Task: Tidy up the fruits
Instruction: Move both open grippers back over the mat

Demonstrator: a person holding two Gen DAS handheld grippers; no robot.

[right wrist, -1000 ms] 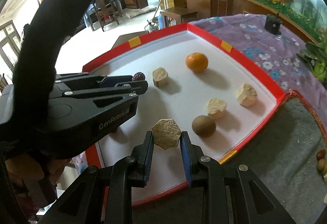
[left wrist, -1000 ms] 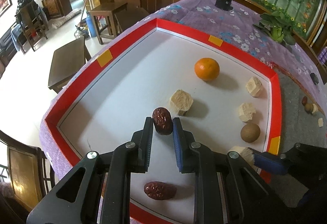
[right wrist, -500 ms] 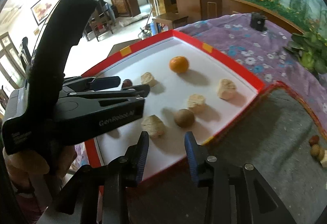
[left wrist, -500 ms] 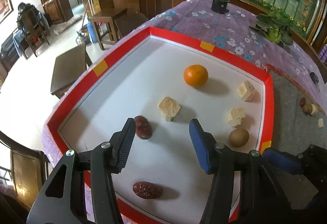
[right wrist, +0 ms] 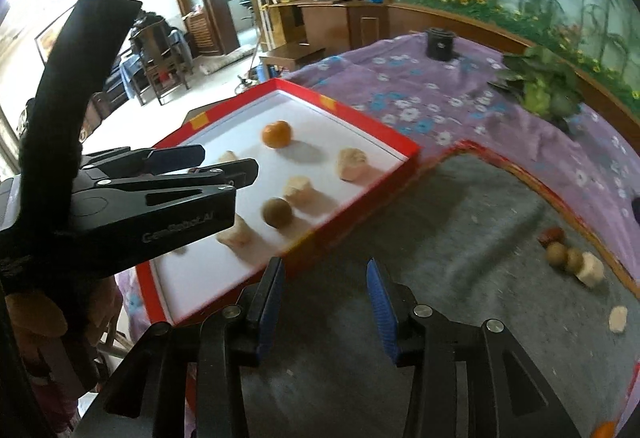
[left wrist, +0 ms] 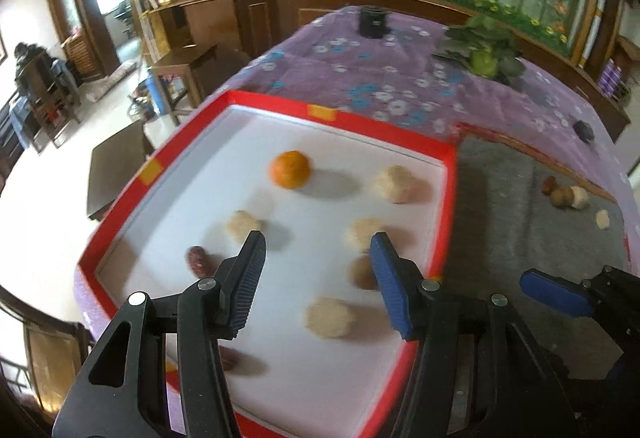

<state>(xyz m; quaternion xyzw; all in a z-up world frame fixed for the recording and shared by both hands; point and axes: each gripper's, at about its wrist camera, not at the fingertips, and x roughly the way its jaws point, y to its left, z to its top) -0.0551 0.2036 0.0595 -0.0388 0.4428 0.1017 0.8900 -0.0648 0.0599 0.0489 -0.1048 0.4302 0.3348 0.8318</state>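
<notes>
A red-rimmed white tray (left wrist: pixel 360 123) (right wrist: pixel 362 120) holds an orange (left wrist: pixel 290 169) (right wrist: pixel 276 134), a brown round fruit (left wrist: pixel 360 274) (right wrist: pixel 277 213), several beige chunks and two red dates. One date (left wrist: pixel 198 260) lies just left of my left gripper (left wrist: pixel 316 242), which hangs open over the tray with nothing between its fingers. A beige chunk (left wrist: pixel 330 318) (right wrist: pixel 236 234) rests at the tray's near side. My right gripper (right wrist: pixel 324 266) is over the grey mat (right wrist: pixel 440 230) beside the tray, its jaws opening and empty.
More small fruits (right wrist: pixel 568 260) and a beige piece (right wrist: pixel 618 318) lie on the mat's right side. A purple flowered cloth (left wrist: pixel 380 78) covers the table, with a potted plant (left wrist: pixel 484 54) and a black object (left wrist: pixel 374 22) at the back. The table drops off left of the tray.
The left gripper let go of the red date onto the tray, opened and drew back. The right gripper released the beige chunk in the tray and moved right over the grey mat.
</notes>
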